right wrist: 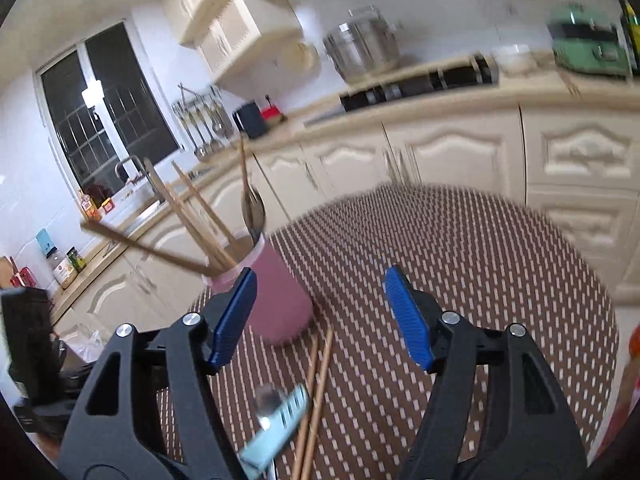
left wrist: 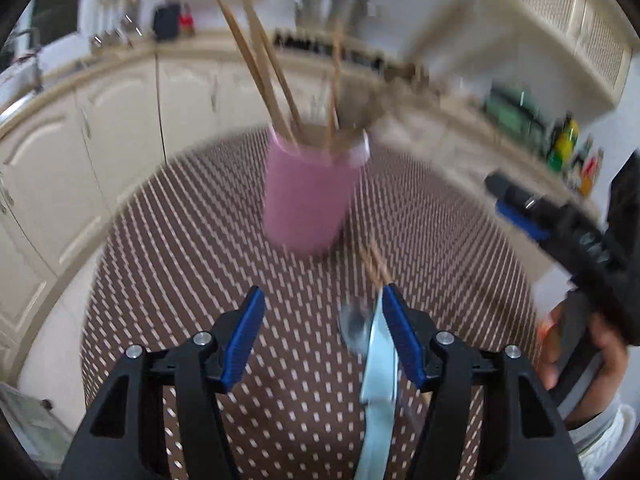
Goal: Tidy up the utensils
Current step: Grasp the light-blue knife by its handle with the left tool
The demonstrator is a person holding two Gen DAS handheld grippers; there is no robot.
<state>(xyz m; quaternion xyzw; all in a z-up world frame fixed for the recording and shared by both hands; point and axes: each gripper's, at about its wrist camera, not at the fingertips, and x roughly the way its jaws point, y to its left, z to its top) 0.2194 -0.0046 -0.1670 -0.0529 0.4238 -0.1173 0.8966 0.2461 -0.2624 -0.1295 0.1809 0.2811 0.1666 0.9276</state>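
Left wrist view: my left gripper point(left wrist: 323, 307) stands spread and empty above the chopsticks point(left wrist: 376, 266) and spoon point(left wrist: 356, 330), near the pink cup point(left wrist: 306, 196). I would centre on one utensil before closing. My right gripper point(right wrist: 320, 292) is likewise spread, empty.

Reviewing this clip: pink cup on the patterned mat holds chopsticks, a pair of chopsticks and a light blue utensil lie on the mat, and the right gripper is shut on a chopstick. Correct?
Not quite. The right gripper is open with nothing between its pads, as the right wrist view shows. The pink cup, the loose chopsticks and the light blue utensil are as you say.
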